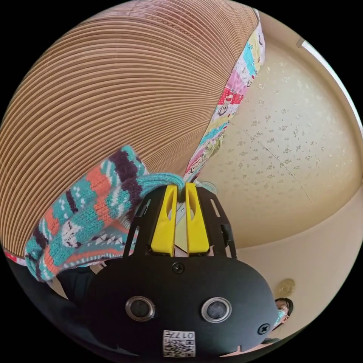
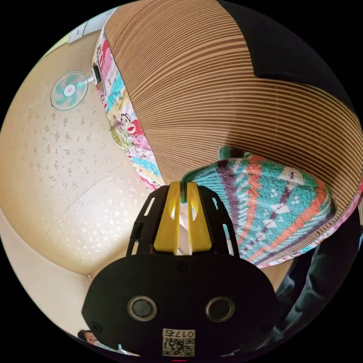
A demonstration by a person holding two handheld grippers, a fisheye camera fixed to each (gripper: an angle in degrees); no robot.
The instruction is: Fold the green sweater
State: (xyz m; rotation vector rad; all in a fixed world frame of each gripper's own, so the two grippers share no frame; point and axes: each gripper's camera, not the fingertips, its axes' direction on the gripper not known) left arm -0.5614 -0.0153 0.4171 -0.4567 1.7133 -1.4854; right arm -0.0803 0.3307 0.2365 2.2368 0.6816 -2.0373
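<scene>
Pinching one edge each, the left tool (image 1: 180, 186) and the right tool (image 2: 183, 185) both squeeze the green sweater (image 2: 272, 204) tight and hold it up near the striped mat (image 1: 113, 87), likely so it hangs straight for folding

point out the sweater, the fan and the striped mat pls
sweater (image 2: 272, 211), right gripper view, on the patterned knit body beside the jaws.
fan (image 2: 69, 90), right gripper view, on the hub of its round grille.
striped mat (image 1: 113, 94), left gripper view, on its bare ribbed middle.
</scene>
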